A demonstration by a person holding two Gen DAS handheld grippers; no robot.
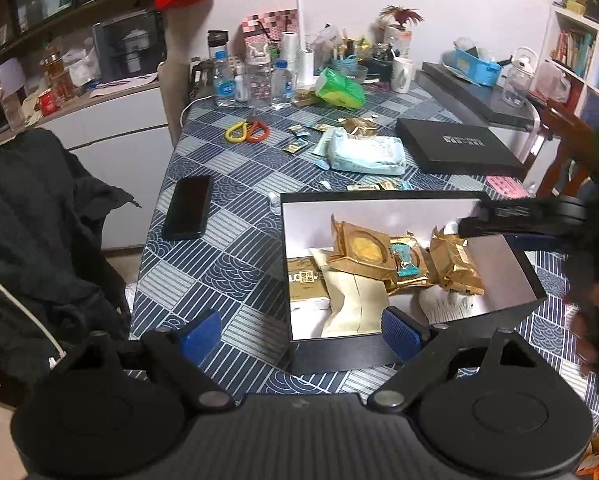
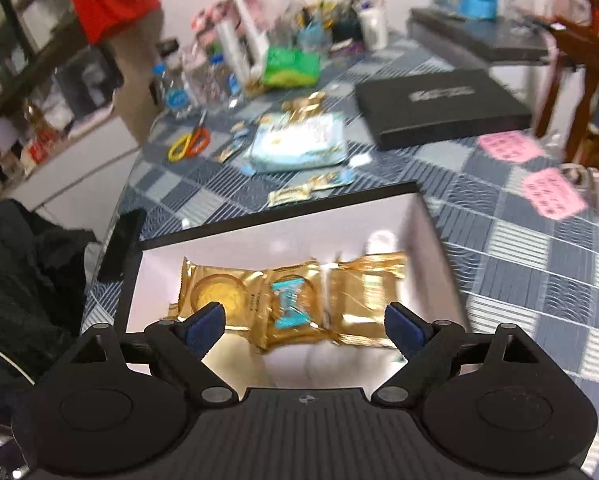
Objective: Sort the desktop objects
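Observation:
An open black box [image 1: 379,196] with a white inside stands on the checked tablecloth. It holds gold snack packets [image 1: 363,252], a small blue sachet [image 1: 407,264] and a white glove [image 1: 447,300]. My left gripper [image 1: 301,336] is open at the box's near left corner, with nothing pinched. My right gripper [image 2: 305,328] hangs open above the box [image 2: 279,216], empty, with the gold packets [image 2: 227,292] and blue sachet [image 2: 287,304] below it. In the left wrist view its black frame [image 1: 539,216] reaches over the box's far right side. Loose sachets [image 1: 299,140] [image 2: 291,194] lie beyond the box.
Beyond the box lie a pale blue wipes pack [image 1: 363,154], the black lid [image 1: 455,144], yellow-orange scissors [image 1: 247,130] and a phone [image 1: 187,208]. Bottles [image 1: 259,80] and clutter line the far edge. Pink notes [image 2: 551,192] are at the right, a dark jacket [image 1: 31,240] at the left.

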